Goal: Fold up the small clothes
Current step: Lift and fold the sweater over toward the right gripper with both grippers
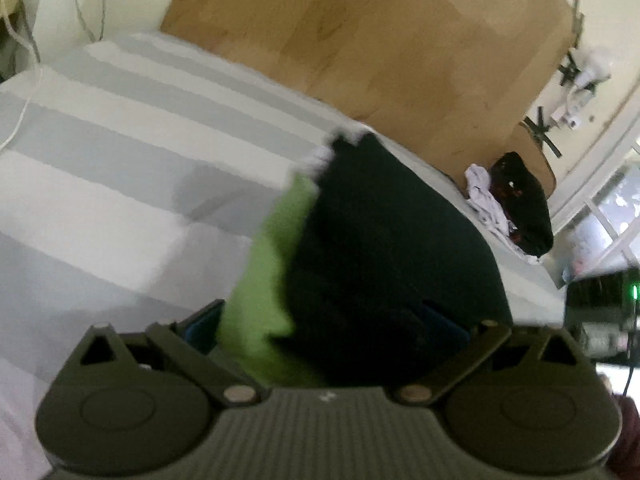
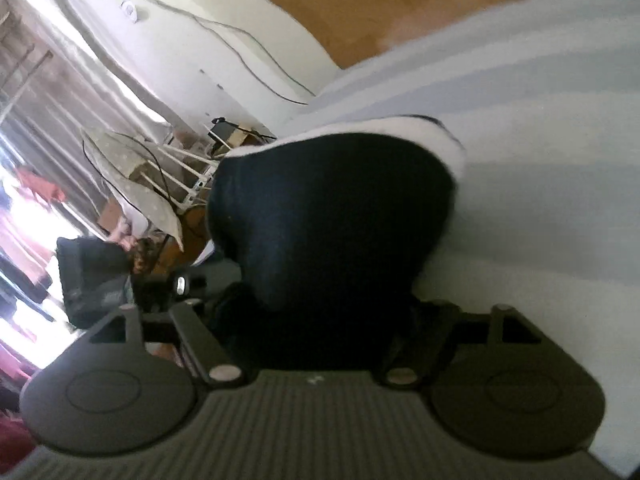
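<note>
Left wrist view: the left gripper (image 1: 326,320) has its jaws spread wide, the arms angled far out to either side. A dark garment (image 1: 392,248) with a green part (image 1: 264,280) along its left side sits right in front of the gripper, bunched up between the open fingers and hiding their tips. Whether a pad touches the cloth cannot be told, but nothing pinches it. The garment lies on a bed cover (image 1: 120,152) with grey and white stripes. Its long axis runs away from the camera, narrowing toward a ragged far end with a pale edge (image 1: 352,136). Beyond the bed is a wooden floor (image 1: 380,40), and a heap of other clothes (image 1: 516,204) lies at the bed's far right corner.

Right wrist view: the right gripper (image 2: 324,316) also stands with its jaws apart. The same dark garment (image 2: 332,216) fills the space directly ahead, a rounded mound rising from between the fingers, whose tips it covers. A white edge (image 2: 360,128) rims its far side. It rests on the striped bed cover (image 2: 540,120), its length pointing away from the gripper. The picture is blurred, so finer folds cannot be made out.
</note>
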`<action>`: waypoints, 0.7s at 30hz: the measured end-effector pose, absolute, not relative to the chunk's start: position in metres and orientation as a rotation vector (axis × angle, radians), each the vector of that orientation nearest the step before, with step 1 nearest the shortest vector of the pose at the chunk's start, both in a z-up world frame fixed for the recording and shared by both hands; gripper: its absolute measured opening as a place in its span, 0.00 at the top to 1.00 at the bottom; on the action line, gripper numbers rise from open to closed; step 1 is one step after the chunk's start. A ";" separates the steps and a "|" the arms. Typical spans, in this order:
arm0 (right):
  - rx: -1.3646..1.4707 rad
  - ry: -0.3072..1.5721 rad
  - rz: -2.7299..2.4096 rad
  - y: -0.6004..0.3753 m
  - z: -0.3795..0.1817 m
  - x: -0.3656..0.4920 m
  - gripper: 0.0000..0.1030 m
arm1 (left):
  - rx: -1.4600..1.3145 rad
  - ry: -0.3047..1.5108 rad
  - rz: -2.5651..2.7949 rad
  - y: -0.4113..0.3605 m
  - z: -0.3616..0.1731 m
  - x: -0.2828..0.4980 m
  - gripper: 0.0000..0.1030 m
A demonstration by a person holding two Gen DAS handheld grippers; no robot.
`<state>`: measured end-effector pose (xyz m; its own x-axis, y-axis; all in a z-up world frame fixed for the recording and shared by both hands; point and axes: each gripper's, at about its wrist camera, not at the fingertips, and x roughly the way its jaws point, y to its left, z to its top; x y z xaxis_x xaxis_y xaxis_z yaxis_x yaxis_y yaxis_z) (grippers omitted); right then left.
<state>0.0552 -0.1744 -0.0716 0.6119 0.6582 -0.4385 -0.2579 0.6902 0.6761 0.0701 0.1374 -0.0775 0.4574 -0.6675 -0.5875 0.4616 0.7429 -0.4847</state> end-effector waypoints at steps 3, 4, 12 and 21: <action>0.611 0.714 0.584 -0.178 -0.067 0.083 0.49 | -0.234 0.812 -0.684 0.121 -0.075 0.076 0.07; 0.596 0.698 0.582 -0.182 -0.061 0.090 0.53 | -0.238 0.817 -0.677 0.115 -0.072 0.085 0.09; 0.517 0.464 0.432 -0.264 -0.031 0.152 0.56 | -0.221 0.720 -0.739 0.033 -0.022 0.196 0.39; 0.573 0.584 0.164 -0.355 -0.081 0.243 0.47 | -0.099 0.783 -0.727 -0.104 -0.058 0.318 0.28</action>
